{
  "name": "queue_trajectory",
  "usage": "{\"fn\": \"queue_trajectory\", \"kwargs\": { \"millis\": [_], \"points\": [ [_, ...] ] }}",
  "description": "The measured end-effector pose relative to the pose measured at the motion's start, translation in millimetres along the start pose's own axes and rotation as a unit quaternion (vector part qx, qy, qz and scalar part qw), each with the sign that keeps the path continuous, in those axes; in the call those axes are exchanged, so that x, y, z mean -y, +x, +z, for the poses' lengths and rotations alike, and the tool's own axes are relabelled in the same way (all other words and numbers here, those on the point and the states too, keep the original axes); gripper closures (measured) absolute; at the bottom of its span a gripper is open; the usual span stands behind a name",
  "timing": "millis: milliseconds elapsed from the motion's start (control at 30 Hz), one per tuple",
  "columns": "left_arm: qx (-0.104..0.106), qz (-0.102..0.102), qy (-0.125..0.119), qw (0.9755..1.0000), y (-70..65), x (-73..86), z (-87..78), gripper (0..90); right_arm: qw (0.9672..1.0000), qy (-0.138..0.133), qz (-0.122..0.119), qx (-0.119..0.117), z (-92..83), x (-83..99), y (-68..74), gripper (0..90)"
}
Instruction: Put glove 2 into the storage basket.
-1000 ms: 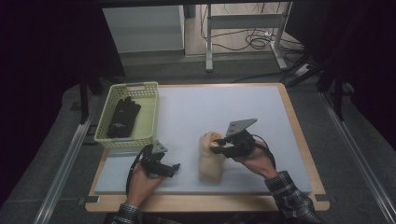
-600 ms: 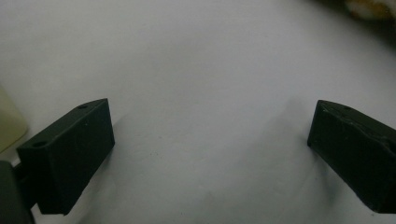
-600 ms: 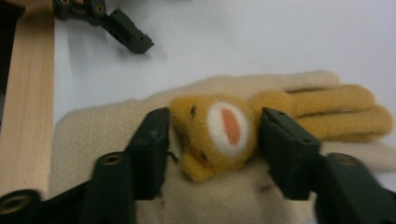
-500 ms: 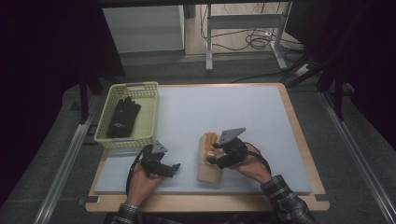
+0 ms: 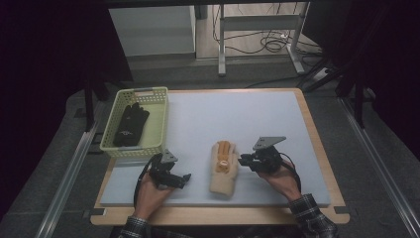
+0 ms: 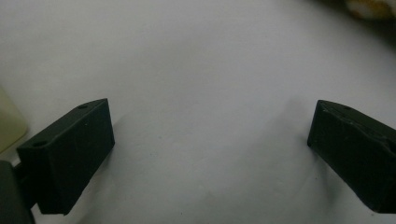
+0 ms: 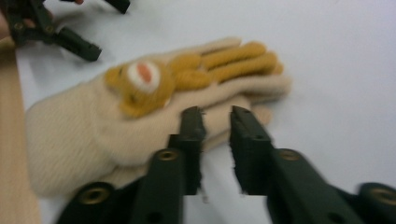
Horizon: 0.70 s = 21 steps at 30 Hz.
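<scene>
High view looks down, 12 o'clock; right gripper view, close, shares the glove (image 5: 223, 168) (image 7: 154, 116) with it.

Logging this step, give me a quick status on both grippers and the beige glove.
Left gripper open, empty, on the mat. Right gripper slightly open, fingers at the beige glove, not gripping. Glove flat, nothing blocking it.

- I am finding no readable text, label, brand, number or sign anywhere.
- The black glove (image 5: 130, 124) lying in the basket (image 5: 157, 119) is showing a small pale mark, but it is too tiny for me to read.
</scene>
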<state>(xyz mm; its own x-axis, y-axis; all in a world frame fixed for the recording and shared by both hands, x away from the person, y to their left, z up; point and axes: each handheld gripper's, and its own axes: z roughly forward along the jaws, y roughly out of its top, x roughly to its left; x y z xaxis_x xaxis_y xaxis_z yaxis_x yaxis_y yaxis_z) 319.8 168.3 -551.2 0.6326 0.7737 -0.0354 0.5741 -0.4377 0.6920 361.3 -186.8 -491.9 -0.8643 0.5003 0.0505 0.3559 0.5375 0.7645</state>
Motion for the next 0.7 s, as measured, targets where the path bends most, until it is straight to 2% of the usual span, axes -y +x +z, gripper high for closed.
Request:
{"fn": "queue_trajectory", "kwargs": {
  "millis": [100, 167, 300, 367, 533, 633, 700],
  "points": [
    [0.000, 0.000, 0.000, 1.0000, 0.0, 0.0, 0.0, 1.0, 1.0000, 0.007, 0.003, -0.007, 0.7, 10.0, 4.2, 85.7],
    [0.000, 0.000, 0.000, 1.0000, 0.1, 0.0, -0.1, 1.0, 0.9999, 0.012, 0.002, -0.012, 2.2, 16.0, 8.5, 88.0],
    [-0.008, 0.004, -0.002, 1.0000, -1.5, 0.3, -2.1, 1.5, 0.9997, 0.018, -0.005, -0.015, 6.8, 27.2, 19.5, 88.5],
    [-0.006, 0.000, 0.002, 1.0000, -1.2, 1.9, -4.1, 1.9, 0.9997, 0.020, -0.006, -0.015, 8.0, 29.9, 23.2, 88.5],
    [-0.024, -0.009, 0.011, 0.9996, 6.7, 8.6, -12.8, 1.6, 0.9993, 0.025, -0.009, -0.025, 10.0, 37.8, 32.9, 88.5],
    [-0.012, -0.020, 0.005, 0.9997, 11.5, 13.1, -13.2, 1.1, 0.9991, 0.027, -0.010, -0.032, 12.2, 40.8, 38.1, 88.5],
    [-0.010, -0.018, 0.005, 0.9998, 11.6, 13.7, -13.2, 0.8, 0.9989, 0.030, -0.015, -0.033, 15.9, 41.8, 41.4, 88.5]
  ]
}}
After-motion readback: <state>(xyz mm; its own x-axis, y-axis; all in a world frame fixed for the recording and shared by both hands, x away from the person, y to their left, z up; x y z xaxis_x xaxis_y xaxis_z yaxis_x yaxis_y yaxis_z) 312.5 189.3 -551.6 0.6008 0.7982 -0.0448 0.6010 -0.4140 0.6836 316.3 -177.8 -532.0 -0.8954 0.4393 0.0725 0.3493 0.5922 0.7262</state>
